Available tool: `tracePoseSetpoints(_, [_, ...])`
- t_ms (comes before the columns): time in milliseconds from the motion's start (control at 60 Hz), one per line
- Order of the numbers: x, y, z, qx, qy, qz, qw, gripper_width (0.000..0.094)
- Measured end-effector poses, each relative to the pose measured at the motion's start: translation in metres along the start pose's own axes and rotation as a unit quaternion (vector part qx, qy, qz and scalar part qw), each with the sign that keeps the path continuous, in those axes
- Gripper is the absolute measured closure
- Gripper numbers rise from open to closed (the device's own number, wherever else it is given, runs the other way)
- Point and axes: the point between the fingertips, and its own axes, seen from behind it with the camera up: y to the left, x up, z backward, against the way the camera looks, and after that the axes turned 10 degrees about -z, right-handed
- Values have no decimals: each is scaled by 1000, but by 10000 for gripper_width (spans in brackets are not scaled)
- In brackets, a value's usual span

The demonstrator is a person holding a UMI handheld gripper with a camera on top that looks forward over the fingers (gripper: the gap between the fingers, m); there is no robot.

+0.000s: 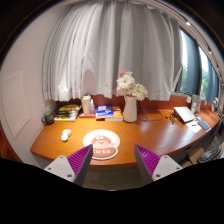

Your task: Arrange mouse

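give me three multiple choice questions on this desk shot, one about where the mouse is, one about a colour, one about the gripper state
1. Where does the mouse lie?
A. on the round mat
B. on the bare desk beside the round mat
C. between the fingers

2. What colour are the flowers in the vase?
A. white
B. blue
C. red

3. How does the gripper stand?
A. shut on the mouse
B. shut on the vase
C. open, holding nothing

Answers:
1. B, the mouse rests on the desk wood next to the round mat, far beyond the fingers.
2. A, the blooms above the pale vase look white.
3. C, the purple pads stand wide apart with only the desk edge between them.
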Motion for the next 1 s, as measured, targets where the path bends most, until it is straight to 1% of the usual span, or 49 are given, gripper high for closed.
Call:
tracePoseSetpoints(117, [-43,15,-16,0,26,11,1000,105])
tracePoseSetpoints(150, [-51,22,-10,8,37,10,999,104])
tracePoseSetpoints(167, [-68,32,-26,10,40,13,999,103])
tracePoseSetpoints(317, [-137,87,-57,41,97,28,994,102])
tracePoseSetpoints(450, [-174,145,-91,73,140,31,987,88])
tracePoseSetpoints(567, [-183,190,-136,86,157,34,983,93])
tracePoseSetpoints(733, [-171,247,-210,100,164,30,981,94])
tracePoseSetpoints(917, [-149,293,-286,101,162,28,981,101])
tracePoseSetpoints(1000, [-143,305,-316,94,164,27,982,103])
